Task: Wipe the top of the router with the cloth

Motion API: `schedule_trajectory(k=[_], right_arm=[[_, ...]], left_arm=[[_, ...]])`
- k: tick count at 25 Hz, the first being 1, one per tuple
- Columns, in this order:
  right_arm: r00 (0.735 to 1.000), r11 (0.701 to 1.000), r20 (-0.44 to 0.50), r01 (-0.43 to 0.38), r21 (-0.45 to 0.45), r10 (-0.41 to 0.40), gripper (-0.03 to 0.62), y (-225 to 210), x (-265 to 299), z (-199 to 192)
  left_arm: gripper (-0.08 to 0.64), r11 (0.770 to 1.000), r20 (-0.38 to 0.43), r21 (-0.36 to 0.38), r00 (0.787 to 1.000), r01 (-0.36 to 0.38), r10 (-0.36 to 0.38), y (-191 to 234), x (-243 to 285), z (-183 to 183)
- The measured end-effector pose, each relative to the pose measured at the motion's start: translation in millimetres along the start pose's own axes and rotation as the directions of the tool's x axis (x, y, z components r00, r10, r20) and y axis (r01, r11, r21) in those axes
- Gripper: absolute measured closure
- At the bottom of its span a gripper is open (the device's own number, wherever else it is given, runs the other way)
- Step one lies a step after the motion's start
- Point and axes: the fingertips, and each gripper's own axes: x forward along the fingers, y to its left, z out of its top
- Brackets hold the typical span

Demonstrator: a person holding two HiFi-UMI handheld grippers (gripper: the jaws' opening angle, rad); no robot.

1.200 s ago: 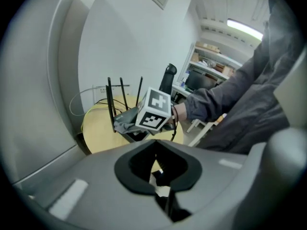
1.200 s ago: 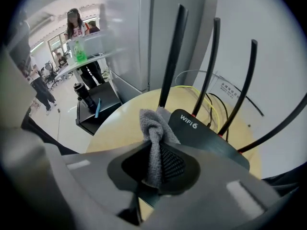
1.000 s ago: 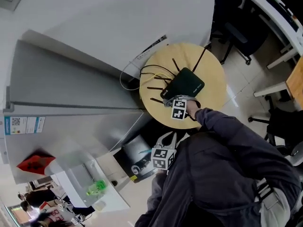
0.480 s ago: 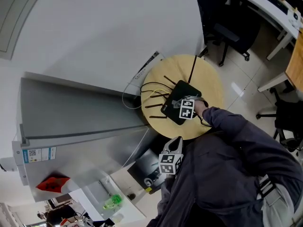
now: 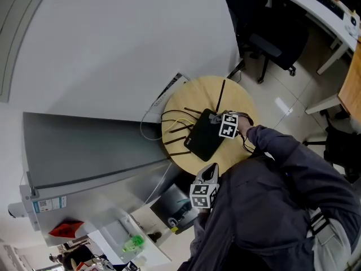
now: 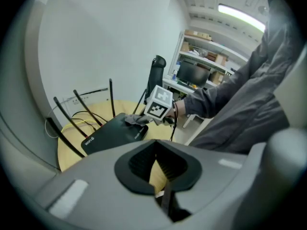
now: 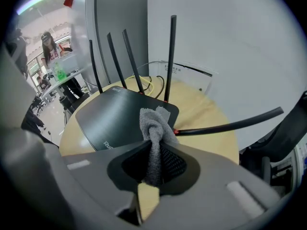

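A black router [image 5: 202, 141] with several thin antennas [image 5: 221, 95] lies on a round wooden table [image 5: 242, 97]. My right gripper [image 5: 215, 118] is over the router's far right corner, shut on a grey cloth [image 7: 153, 123]. The bunched cloth hangs from the jaws onto the router's top [image 7: 115, 116] near its edge. The left gripper view shows the cloth [image 6: 135, 120] resting on the router [image 6: 110, 134]. My left gripper [image 5: 211, 168] is held off the table on the near side, above the floor, shut with nothing in it.
Yellow and black cables [image 5: 175, 117] loop at the router's left side toward a wall socket strip [image 5: 171, 87]. A grey partition [image 5: 90, 145] stands left of the table. An office chair [image 5: 271, 41] and desks [image 5: 316, 4] are at the right. People stand far off [image 7: 48, 44].
My right gripper has slid the cloth across the router's top, from its near end to its far right corner. The left gripper has stayed by the table's near side.
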Motion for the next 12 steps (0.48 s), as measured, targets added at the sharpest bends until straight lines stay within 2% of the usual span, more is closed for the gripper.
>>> schedule_trajectory(k=[6,12], right_arm=[[1.0,0.999,0.017,-0.023,-0.023,0.024,0.557,-3.2,-2.5,-2.0],[0.999,0.998,0.012,-0.029,-0.057,0.03,0.557,2.3,-5.4,-0.4]], left_arm=[[0.56,1.0,0.001,-0.013,1.0,0.0,0.0,-15.1,24.6,17.2],[0.56,1.0,0.005,-0.026,1.0,-0.012,0.013,-12.6,24.7,16.4]])
